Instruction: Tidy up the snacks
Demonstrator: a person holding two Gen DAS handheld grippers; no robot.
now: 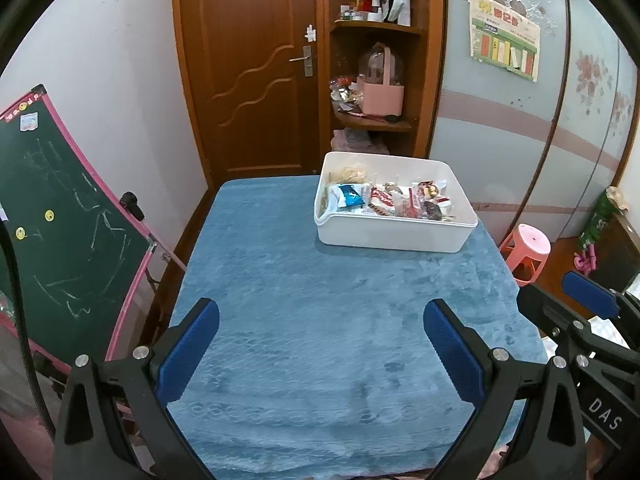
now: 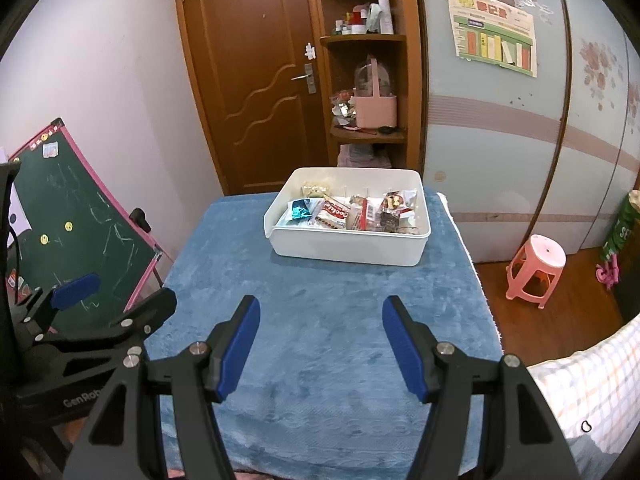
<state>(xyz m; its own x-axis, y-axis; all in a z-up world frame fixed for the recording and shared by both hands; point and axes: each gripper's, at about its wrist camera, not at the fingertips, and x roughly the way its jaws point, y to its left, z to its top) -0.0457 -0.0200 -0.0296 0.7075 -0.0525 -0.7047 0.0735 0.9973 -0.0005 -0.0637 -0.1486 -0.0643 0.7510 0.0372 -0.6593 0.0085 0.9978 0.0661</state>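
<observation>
A white plastic bin (image 1: pixel 394 234) (image 2: pixel 348 250) stands at the far right of a table covered with a blue cloth (image 1: pixel 320 320) (image 2: pixel 320 320). Several wrapped snacks lie inside it, among them a blue foil pack (image 1: pixel 348 196) (image 2: pixel 301 210) and a red-and-white cookie pack (image 2: pixel 334 212). My left gripper (image 1: pixel 320 320) hangs open over the near part of the cloth, nothing between its blue pads. My right gripper (image 2: pixel 320 316) is open too, empty, well short of the bin. Each gripper shows at the edge of the other's view.
A green chalkboard (image 1: pixel 68 232) (image 2: pixel 80 220) with a pink frame leans left of the table. Behind stand a brown door (image 1: pixel 256 68) and a corner shelf with a pink basket (image 1: pixel 380 96). A pink stool (image 2: pixel 536 272) sits on the floor to the right.
</observation>
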